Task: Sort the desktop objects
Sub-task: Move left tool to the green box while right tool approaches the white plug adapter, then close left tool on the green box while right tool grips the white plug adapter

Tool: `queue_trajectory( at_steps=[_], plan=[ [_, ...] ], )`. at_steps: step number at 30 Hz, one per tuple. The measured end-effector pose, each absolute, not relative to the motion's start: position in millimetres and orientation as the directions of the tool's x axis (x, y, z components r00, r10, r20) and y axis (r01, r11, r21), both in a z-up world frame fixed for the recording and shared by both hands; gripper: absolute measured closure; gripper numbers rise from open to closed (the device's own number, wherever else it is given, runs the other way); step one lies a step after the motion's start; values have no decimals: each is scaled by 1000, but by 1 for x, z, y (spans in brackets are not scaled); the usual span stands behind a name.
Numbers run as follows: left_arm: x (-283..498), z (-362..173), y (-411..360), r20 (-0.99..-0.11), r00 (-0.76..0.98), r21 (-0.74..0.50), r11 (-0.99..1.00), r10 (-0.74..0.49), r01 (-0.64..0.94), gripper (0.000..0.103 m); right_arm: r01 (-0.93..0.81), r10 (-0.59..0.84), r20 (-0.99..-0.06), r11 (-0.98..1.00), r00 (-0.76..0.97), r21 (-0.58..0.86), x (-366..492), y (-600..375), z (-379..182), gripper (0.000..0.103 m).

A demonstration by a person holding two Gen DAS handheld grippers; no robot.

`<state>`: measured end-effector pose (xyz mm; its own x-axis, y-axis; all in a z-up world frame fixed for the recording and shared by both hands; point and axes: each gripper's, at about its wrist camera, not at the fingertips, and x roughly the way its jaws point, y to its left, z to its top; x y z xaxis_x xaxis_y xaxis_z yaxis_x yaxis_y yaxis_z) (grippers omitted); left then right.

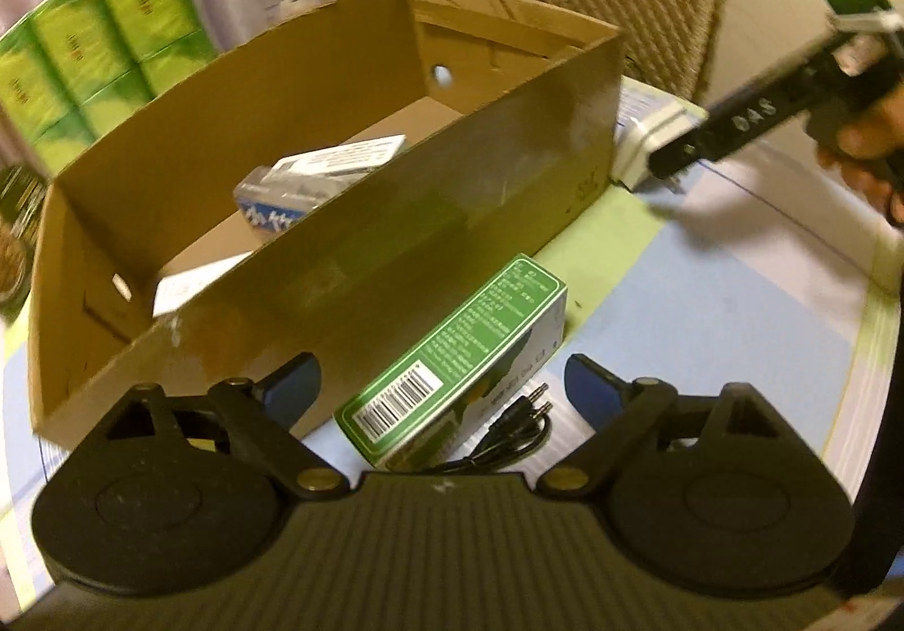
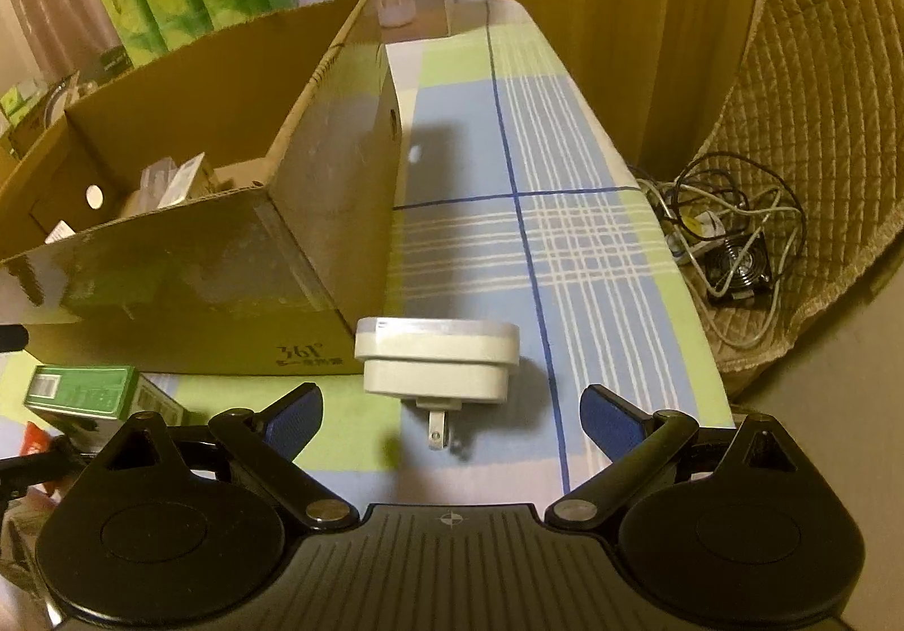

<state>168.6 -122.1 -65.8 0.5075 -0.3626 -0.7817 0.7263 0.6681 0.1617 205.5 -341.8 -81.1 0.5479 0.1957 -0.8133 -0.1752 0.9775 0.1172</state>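
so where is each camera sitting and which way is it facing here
Left wrist: on the left hand-held gripper, angled down over the table at the green box and black cable between its open fingers, cardboard box behind; the right hand-held gripper and the hand holding it show at the right.
Right wrist: on the right hand-held gripper, angled down at the white plug adapter between its open fingers.
Shared: cardboard box, green box, adapter, checked tablecloth.
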Motion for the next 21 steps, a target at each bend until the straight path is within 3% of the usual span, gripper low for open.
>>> queue_trajectory(
  at_steps=[9,14,17,19,21],
  plan=[
    [173,-70,-124,-810,451,201,545,-374,814,14,-208,189,-833,974,519,92,220,-335,-92,9],
    [176,-72,-124,-829,419,202,501,-370,842,18,-231,182,-847,970,500,73,228,-336,-96,22],
    [179,-75,-126,-845,395,195,479,-361,856,23,-244,190,-854,967,484,77,231,-338,-98,34],
    [180,-76,-128,-854,381,194,463,-354,865,28,-252,190,-857,965,478,74,231,-338,-98,47],
    [182,-77,-130,-862,371,196,446,-347,873,31,-255,183,-858,965,480,63,229,-338,-97,50]
  ],
)
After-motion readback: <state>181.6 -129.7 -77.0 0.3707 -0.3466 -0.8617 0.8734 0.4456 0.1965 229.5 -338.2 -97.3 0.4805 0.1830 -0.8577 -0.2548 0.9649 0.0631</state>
